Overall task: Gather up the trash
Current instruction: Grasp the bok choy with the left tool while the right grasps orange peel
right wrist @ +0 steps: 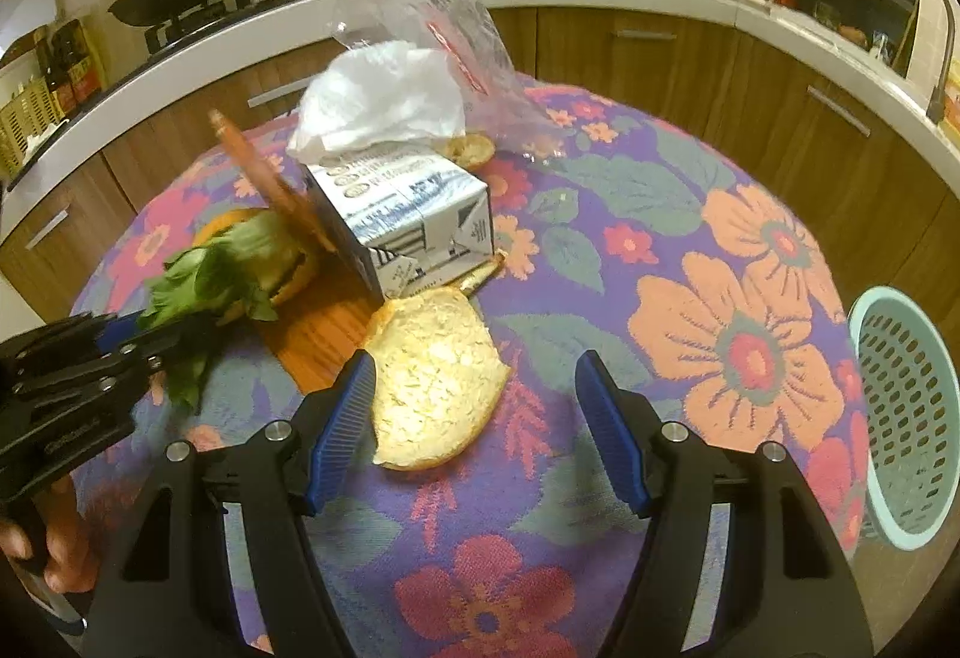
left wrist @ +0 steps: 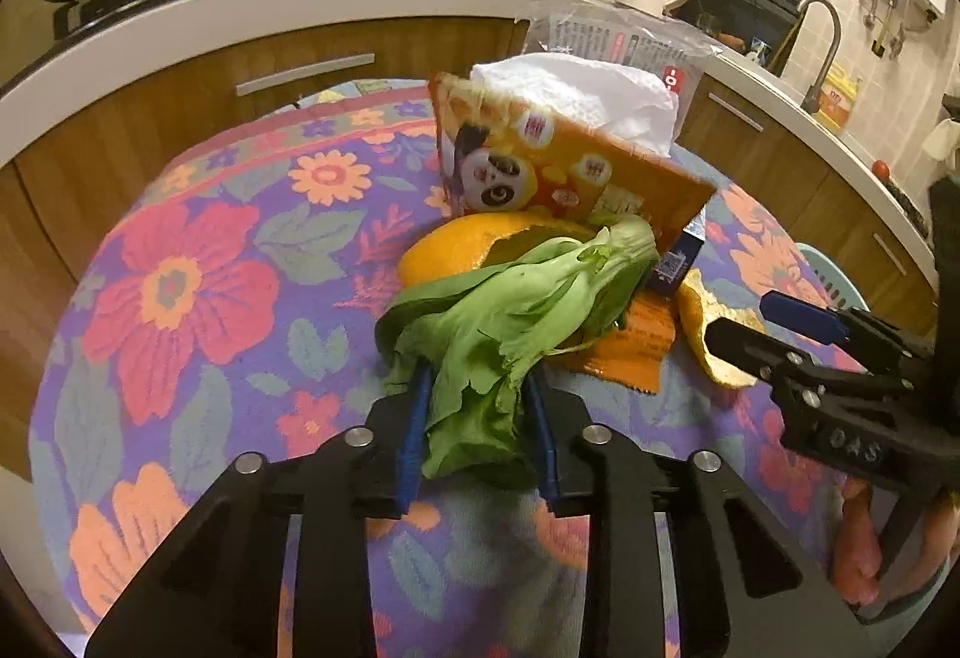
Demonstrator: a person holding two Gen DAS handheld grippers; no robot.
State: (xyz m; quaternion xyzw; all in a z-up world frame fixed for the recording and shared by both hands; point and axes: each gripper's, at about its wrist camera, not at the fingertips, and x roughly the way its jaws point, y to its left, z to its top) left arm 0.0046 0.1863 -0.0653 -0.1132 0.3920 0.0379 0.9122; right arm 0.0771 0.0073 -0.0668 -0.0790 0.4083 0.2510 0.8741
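Left tool (left wrist: 480, 418) is clamped on the leafy greens (left wrist: 510, 310), pads pressing the leaf ends, stalk end lying over an orange peel half (left wrist: 444, 244) on the floral bench (left wrist: 198, 250). Right tool (right wrist: 474, 406) hangs released, jaws wide, w/ a pith-up peel piece (right wrist: 432, 376) btwn the pads, not gripped. Milk carton (right wrist: 414, 214), tissue (right wrist: 378, 100), plastic bag (right wrist: 444, 16) sit just behind; teal basket (right wrist: 900, 418) is off the bench's right edge.

Left tool (left wrist: 480, 418) and right tool (right wrist: 474, 406) alike – black angular plastic frames, round silver screw heads, ribbed blue pads (right wrist: 345, 418) on fingers; raised lettering moulded on one side plate
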